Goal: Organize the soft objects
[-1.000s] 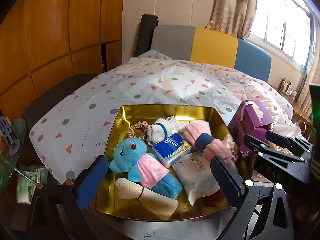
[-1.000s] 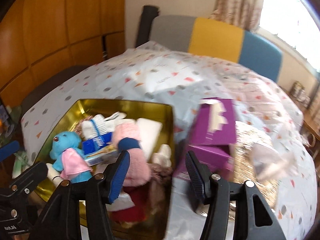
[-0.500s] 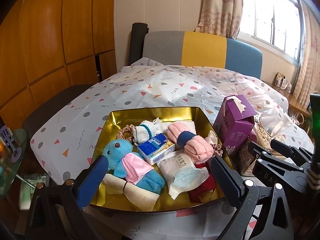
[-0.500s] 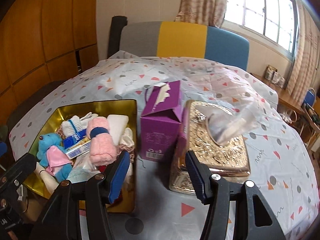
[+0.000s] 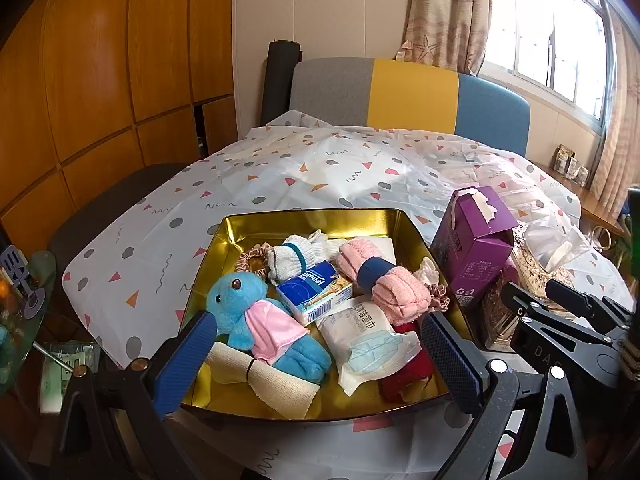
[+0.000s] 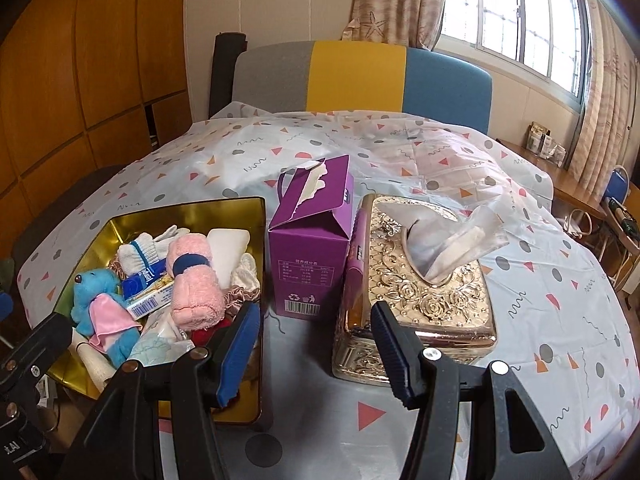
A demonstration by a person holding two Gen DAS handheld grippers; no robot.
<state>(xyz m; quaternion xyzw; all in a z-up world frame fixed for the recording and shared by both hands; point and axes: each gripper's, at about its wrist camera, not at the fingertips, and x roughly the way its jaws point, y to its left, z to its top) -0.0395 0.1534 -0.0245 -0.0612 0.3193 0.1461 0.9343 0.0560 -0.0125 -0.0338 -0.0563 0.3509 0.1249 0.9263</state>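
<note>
Both grippers hang over the near edge of the table with nothing in them: the left gripper (image 5: 316,354) stands wide, its jaws framing the gold tray (image 5: 304,218), and the right gripper (image 6: 314,346) is parted more narrowly, aimed at the gap between the purple box (image 6: 310,240) and the gilt tissue box (image 6: 428,280). The soft things already lie heaped in the tray: a blue plush (image 5: 256,320), a pink towel roll (image 5: 384,280), a white glove (image 5: 296,256), a tissue pack (image 5: 316,292), a wipes packet (image 5: 368,340), a beige cloth (image 5: 260,376), scrunchies and something red under the packet. This looks like a pause before a pick, with no item yet chosen. The next move probably calls for lowering one gripper onto a top-lying piece, the plush or the towel roll, and closing gently on its bulk. The pile is tangled, so a neighbour may lift along. The purple box stands just beside the tray's right wall and crowds that side; a clear plastic bag (image 6: 460,236) pokes from the tissue box.
</note>
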